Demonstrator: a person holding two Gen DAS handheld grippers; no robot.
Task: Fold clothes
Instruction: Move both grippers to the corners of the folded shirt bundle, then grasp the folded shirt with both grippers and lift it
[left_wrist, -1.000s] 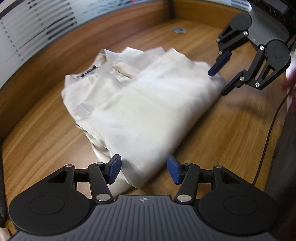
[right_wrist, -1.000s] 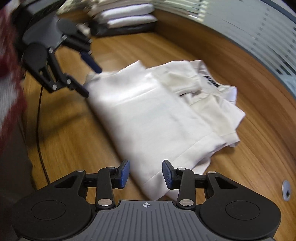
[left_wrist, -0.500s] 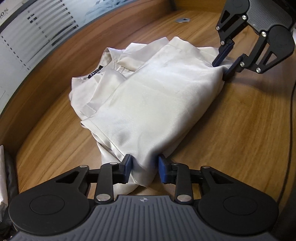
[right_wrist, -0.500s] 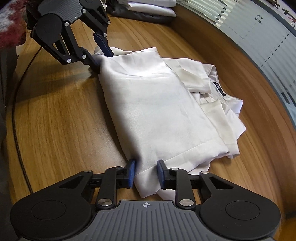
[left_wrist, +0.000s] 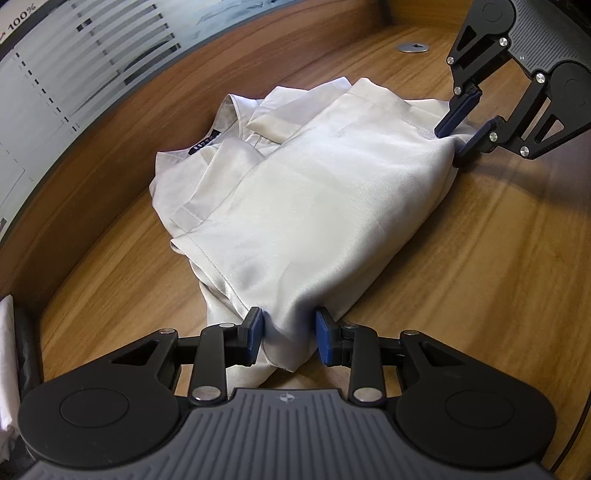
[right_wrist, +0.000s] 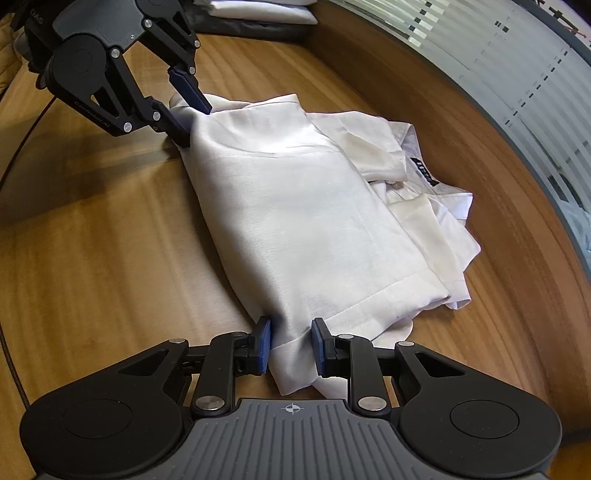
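A white shirt (left_wrist: 314, 206) lies folded on the wooden table, collar with a black label (left_wrist: 201, 145) toward the window side. My left gripper (left_wrist: 290, 338) is shut on one near corner of the folded edge. My right gripper (right_wrist: 290, 345) is shut on the other corner of the same edge. Each gripper shows in the other's view: the right gripper (left_wrist: 456, 131) at the far end of the shirt (right_wrist: 306, 218), the left gripper (right_wrist: 190, 116) likewise. Both corners look slightly lifted off the table.
The wooden table (left_wrist: 461, 280) curves along a frosted striped glass wall (right_wrist: 509, 70). A stack of folded white clothes (right_wrist: 255, 11) sits at the far end. A metal cable grommet (left_wrist: 413, 47) is in the tabletop. A black cable (right_wrist: 11, 155) runs along the table edge.
Both grippers moved in from above the shirt, came down onto opposite corners of its folded edge and closed on the cloth. The shirt has shifted little.
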